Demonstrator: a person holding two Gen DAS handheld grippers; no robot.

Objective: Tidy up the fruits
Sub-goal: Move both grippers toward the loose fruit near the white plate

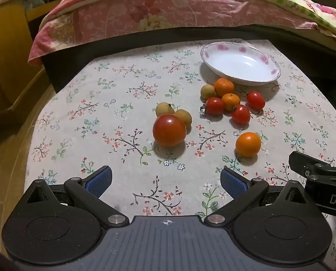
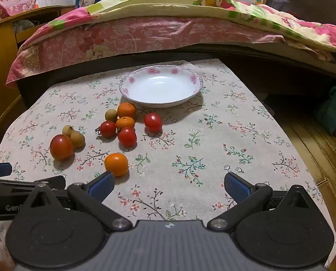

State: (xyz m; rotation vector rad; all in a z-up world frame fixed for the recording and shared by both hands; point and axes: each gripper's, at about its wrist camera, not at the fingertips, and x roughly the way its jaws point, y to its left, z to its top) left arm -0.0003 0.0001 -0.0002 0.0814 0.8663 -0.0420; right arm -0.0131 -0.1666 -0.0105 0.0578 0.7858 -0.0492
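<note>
Fruit lies loose on a flowered tablecloth (image 1: 122,103) (image 2: 213,135). A large red tomato (image 1: 169,130) (image 2: 61,147) sits beside two tan longans (image 1: 183,117) (image 2: 77,139). Farther off is a cluster of small red tomatoes (image 1: 240,114) (image 2: 127,136), orange tangerines (image 1: 224,87) (image 2: 126,110) and one longan (image 1: 207,91). A single orange fruit (image 1: 248,144) (image 2: 116,164) lies nearest. An empty white plate (image 1: 215,52) (image 2: 131,80) with pink roses stands behind them. My left gripper (image 1: 166,181) is open above the cloth, short of the big tomato. My right gripper (image 2: 169,186) is open, its left fingertip close to the orange fruit.
A bed with a pink floral quilt (image 2: 145,36) runs along the table's far side. A wooden cabinet (image 1: 7,56) stands at the left. Wooden floor (image 2: 321,149) lies to the right of the table. Each gripper shows at the other view's edge.
</note>
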